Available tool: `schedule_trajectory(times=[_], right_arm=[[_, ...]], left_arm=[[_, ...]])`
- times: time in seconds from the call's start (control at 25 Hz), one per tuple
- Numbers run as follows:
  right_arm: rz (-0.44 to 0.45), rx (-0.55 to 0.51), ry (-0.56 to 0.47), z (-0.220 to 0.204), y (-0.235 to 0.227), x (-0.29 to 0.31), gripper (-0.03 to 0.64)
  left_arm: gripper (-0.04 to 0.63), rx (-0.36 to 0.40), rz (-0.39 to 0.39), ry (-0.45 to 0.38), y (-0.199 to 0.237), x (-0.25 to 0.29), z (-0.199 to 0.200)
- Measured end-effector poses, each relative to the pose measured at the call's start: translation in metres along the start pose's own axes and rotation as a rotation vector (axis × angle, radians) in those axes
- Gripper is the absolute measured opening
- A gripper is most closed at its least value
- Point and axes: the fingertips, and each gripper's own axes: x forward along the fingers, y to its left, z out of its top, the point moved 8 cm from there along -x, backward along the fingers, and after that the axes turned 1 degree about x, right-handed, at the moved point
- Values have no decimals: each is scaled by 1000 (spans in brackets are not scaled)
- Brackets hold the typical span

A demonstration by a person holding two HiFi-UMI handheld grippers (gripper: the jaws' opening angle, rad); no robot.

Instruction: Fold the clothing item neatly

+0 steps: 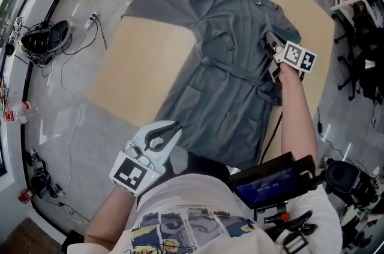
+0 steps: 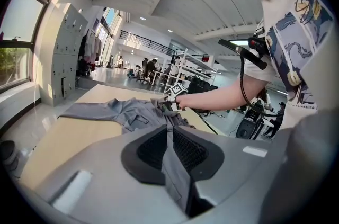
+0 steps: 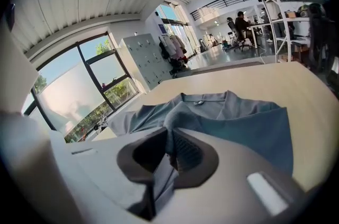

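- Nearest the person, a black device with a small lit screen (image 1: 271,184) hangs at the chest of a white printed T-shirt (image 1: 192,223).
- The left tool (image 1: 173,128) sits at the near edge of the light wooden counter (image 1: 141,69), at the left corner of the hem. In its own view the left tool (image 2: 170,132) has its jaws closed almost together, with a fold of grey fabric pinched between the dark ribbed pads (image 2: 189,150).
- The grey belted cloth garment (image 1: 231,75) lies front up and slantwise on the counter. Its hem is at the near edge and its collar is toward the far edge.
- A cloth belt (image 1: 237,71) crosses the waist, about halfway up the counter.
- The right tool (image 1: 271,42) is at the garment's right side, near the counter's right edge, where the cloth is bunched. In its own view the right tool (image 3: 170,138) has its jaws pressed shut on a ridge of the grey fabric, which rises out of the grip. Beyond it the garment (image 3: 238,117) spreads flat up to the collar (image 3: 204,98).
- The left sleeve (image 1: 159,6) stretches flat toward the counter's far left corner.
- Off the counter's left side, black cables and gear (image 1: 45,36) lie on the glossy grey floor (image 1: 60,120).
- Grey lockers (image 3: 145,61) and large windows (image 3: 79,90) stand beyond the counter's far end.
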Motion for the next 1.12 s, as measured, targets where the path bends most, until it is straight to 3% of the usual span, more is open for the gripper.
schedule_trajectory(times=[0.4,0.76,1.12], right_arm=[[-17,-113,117,-25,26,43,35],[-34,-79,102,-36,30,46,103],[-49,-107,62,-38,49,15,112]], left_arm=[[41,-24,51,-2,-1,-20,-10],[41,-23,45,1,2,-28,-15],[41,15,-18,-5,12,-33,-14]])
